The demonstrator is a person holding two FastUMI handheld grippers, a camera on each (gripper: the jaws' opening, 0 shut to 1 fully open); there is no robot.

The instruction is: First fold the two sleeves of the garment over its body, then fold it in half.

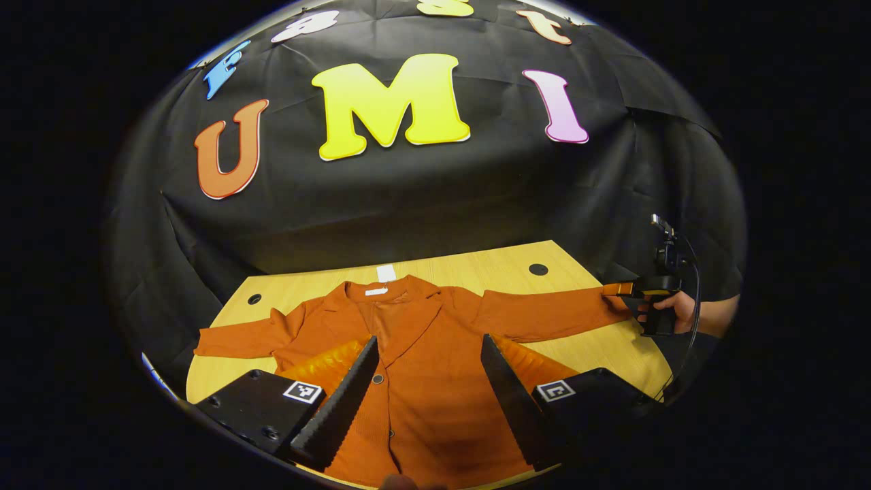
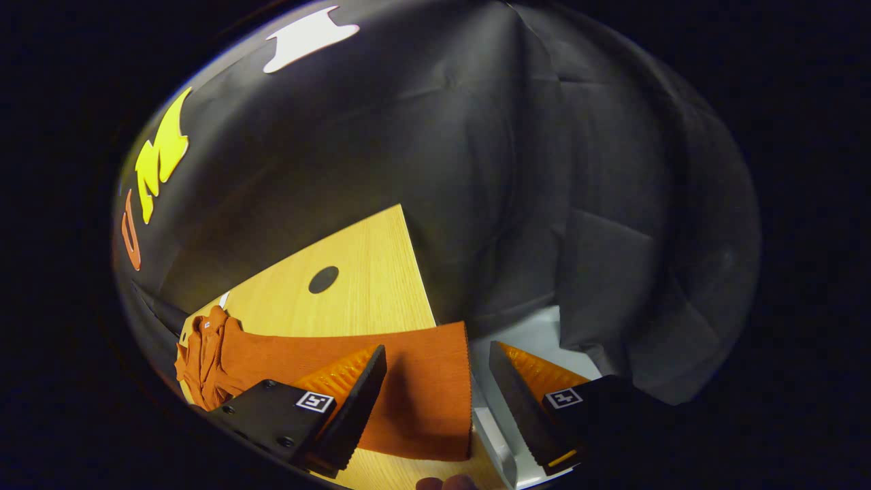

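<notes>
An orange button-up garment (image 1: 435, 354) lies flat, front up, on the wooden table (image 1: 476, 262), both sleeves spread out sideways. My left gripper (image 1: 429, 338) hovers open over the garment's body, one finger on each side of the button line. The left sleeve (image 1: 238, 338) rests toward the table's left edge. In the right gripper view, the right sleeve's cuff (image 2: 422, 388) lies between the fingers of my open right gripper (image 2: 437, 347), at the table's edge. From the left gripper view, a hand holds the right gripper (image 1: 636, 291) at the right sleeve's (image 1: 551, 313) end.
The table has round cable holes (image 1: 538, 269) (image 1: 254, 299) near its back corners. Black cloth walls stand close behind and beside the table (image 2: 367, 272). Beyond the right table edge a pale floor strip (image 2: 537, 340) shows. A white tag (image 1: 386, 273) sits above the collar.
</notes>
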